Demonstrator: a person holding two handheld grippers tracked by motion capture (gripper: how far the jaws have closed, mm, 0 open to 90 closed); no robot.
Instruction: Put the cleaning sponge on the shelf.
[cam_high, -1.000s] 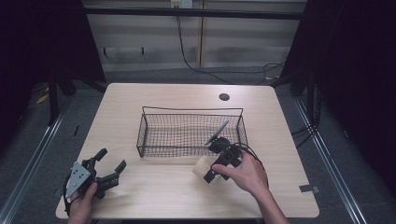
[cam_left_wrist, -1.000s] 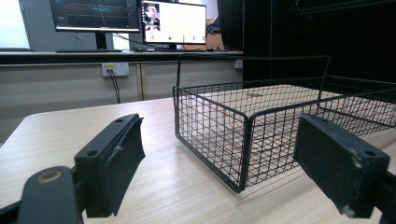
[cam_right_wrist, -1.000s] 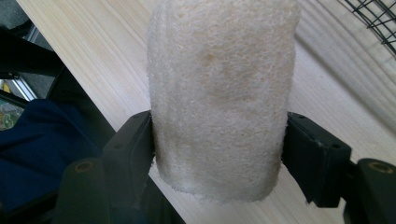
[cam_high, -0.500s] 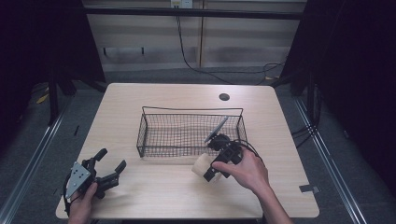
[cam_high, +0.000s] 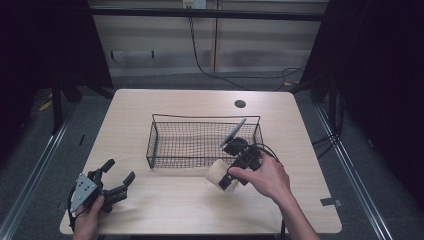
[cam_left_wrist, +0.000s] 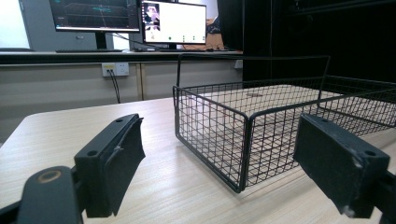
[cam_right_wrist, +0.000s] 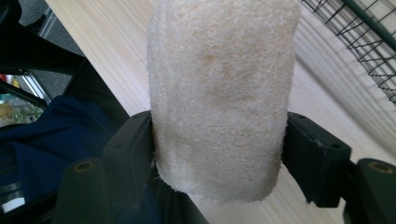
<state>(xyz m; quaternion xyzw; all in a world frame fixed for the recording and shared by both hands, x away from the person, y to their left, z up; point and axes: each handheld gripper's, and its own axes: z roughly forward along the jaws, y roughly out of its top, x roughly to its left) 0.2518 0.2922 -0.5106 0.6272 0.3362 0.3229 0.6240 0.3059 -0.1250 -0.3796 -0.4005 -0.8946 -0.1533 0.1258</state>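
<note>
A cream loofah pad (cam_high: 219, 175) hangs just above the table, in front of the black wire basket (cam_high: 205, 118) and near its front right corner. My right gripper (cam_high: 226, 179) is shut on it. In the right gripper view both black pads press the sides of the loofah (cam_right_wrist: 219, 93), which bulges out past the right gripper (cam_right_wrist: 219, 126). At the table's front left corner my left gripper (cam_high: 119, 170) rests open in a hand. In the left gripper view the left gripper (cam_left_wrist: 219, 140) has wide jaws that frame the near corner of the basket (cam_left_wrist: 210, 130), with nothing between them.
The basket stands mid-table and looks empty inside. A round cable hole (cam_high: 240, 104) lies in the tabletop behind it. Bare wood (cam_high: 170, 200) stretches between the two hands. Monitors (cam_left_wrist: 173, 21) stand on a far desk. Dark floor surrounds the table.
My right gripper has lifted the loofah slightly, bringing it a little nearer the basket's front wall. The left gripper has stayed put.
</note>
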